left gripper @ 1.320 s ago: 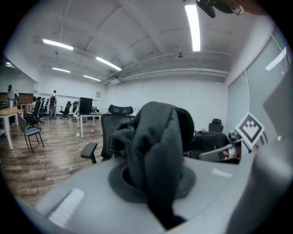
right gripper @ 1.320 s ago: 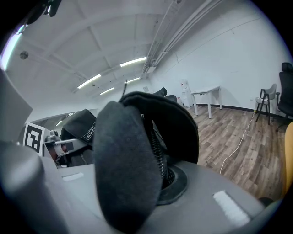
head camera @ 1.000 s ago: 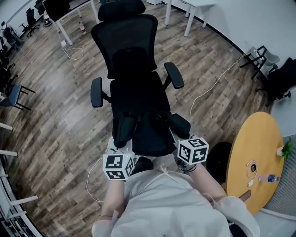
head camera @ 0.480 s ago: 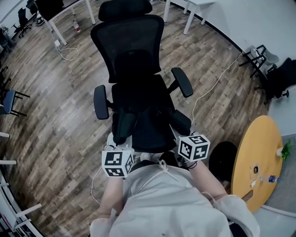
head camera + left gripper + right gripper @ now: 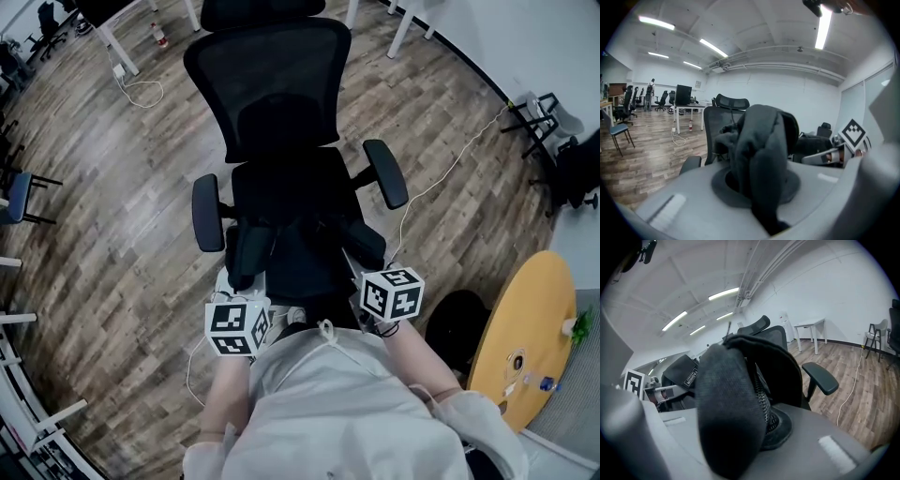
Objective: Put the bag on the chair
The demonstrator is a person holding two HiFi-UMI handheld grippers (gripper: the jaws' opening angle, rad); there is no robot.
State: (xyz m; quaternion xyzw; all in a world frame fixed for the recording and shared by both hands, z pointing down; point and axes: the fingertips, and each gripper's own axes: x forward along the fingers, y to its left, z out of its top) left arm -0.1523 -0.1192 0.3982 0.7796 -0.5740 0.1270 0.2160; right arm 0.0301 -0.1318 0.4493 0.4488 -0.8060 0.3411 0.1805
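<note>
A black bag (image 5: 302, 262) hangs between my two grippers in the head view, just above the front of the seat of a black office chair (image 5: 281, 89). My left gripper (image 5: 246, 291) is shut on the bag's dark fabric (image 5: 761, 150), which fills the middle of the left gripper view. My right gripper (image 5: 367, 272) is shut on a padded black part of the bag with a zip (image 5: 733, 408). The chair's backrest stands behind the bag in both gripper views. The armrests (image 5: 207, 212) flank the seat.
A round yellow table (image 5: 520, 328) stands at the right, with a black round stool (image 5: 457, 323) beside it. A white cable (image 5: 450, 159) runs across the wooden floor right of the chair. Another chair (image 5: 21, 192) stands far left, and white desks at the back.
Both grippers have carried the bag forward to the chair. The chair now stands nearer, and the bag has come over the front of its seat.
</note>
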